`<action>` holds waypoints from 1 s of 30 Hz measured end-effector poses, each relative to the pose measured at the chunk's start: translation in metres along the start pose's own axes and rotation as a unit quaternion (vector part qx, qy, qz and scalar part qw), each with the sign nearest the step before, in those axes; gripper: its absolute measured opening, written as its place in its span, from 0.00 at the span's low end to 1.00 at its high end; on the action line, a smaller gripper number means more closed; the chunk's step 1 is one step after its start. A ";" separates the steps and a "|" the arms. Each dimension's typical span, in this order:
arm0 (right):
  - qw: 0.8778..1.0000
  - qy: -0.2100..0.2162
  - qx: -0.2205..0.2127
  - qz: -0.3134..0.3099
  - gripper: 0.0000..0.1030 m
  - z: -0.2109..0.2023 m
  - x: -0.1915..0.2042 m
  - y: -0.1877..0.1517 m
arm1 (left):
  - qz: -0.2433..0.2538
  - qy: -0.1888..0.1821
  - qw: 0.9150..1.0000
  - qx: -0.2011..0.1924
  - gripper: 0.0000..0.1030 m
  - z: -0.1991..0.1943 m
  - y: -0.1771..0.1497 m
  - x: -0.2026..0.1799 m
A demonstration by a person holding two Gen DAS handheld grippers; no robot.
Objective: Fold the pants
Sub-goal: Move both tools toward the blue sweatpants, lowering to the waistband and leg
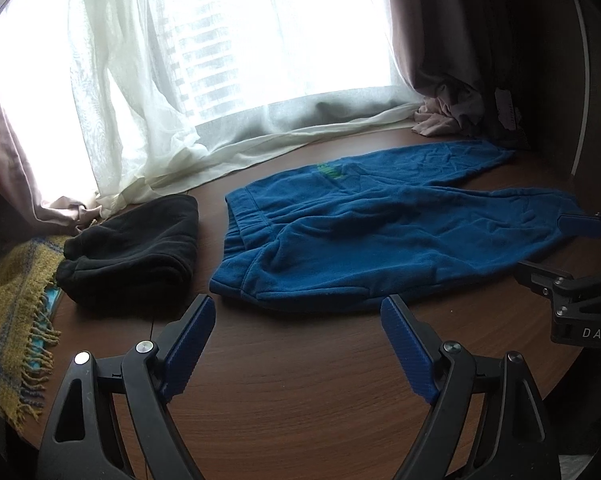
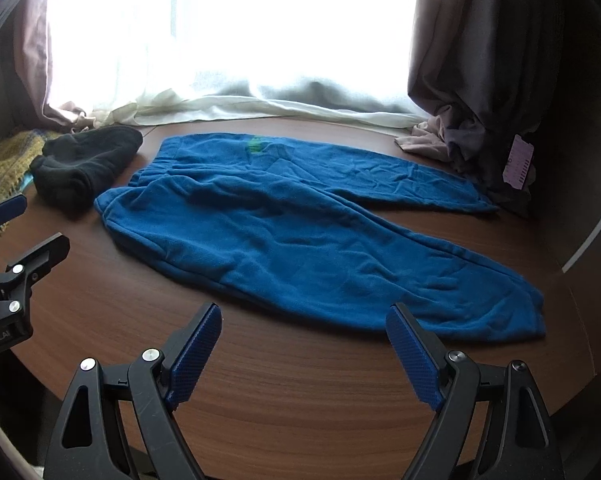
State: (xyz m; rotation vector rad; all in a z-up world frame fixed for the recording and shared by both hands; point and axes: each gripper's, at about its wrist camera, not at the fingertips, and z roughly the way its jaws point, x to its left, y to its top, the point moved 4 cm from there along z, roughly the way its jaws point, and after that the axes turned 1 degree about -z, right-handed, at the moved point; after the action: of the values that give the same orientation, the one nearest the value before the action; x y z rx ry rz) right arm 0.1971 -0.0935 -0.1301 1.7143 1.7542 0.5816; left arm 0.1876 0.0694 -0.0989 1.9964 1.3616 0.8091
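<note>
A yellow blanket (image 1: 8, 316) hangs at the far left, then a folded black garment (image 1: 132, 248) lies just beside the blue pants (image 2: 300, 232), which lie spread flat on the brown surface (image 2: 300, 392), waistband left, legs running right. Both the left gripper (image 1: 298, 320) and right gripper (image 2: 304, 328) hover near the pants' front edge, fingers spread, holding nothing. Curtains (image 1: 148, 92) hang behind.

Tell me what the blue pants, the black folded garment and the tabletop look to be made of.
Blue pants: likely fleece or brushed sweatshirt knit; matte, fuzzy nap, soft creases.
Black garment: seemingly a similar fleece; dull, plush, thick rounded folds.
Table: wood-look surface, possibly laminate or veneer; reddish-brown, straight grain lines, smooth with a slight sheen.
</note>
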 end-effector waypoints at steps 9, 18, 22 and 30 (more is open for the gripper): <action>0.999 0.007 0.028 -0.038 0.83 0.043 0.021 -0.002 | 0.012 -0.024 0.999 0.038 0.83 0.040 -0.015 -0.002; 0.997 0.024 0.028 -0.065 0.83 0.076 0.036 0.001 | 0.035 -0.030 0.997 0.054 0.83 0.063 -0.021 -0.011; 0.996 0.024 0.026 -0.085 0.83 0.086 0.041 0.000 | 0.047 -0.031 0.997 0.055 0.83 0.069 -0.020 -0.014; 0.995 0.008 0.017 -0.098 0.82 0.096 0.042 0.002 | 0.062 -0.044 0.996 0.056 0.83 0.080 -0.016 -0.021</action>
State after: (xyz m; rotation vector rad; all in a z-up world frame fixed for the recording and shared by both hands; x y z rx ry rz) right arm 0.2661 -0.0620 -0.2026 1.5394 1.9278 0.4825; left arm 0.2323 0.0447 -0.1656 2.1943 1.2676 0.7041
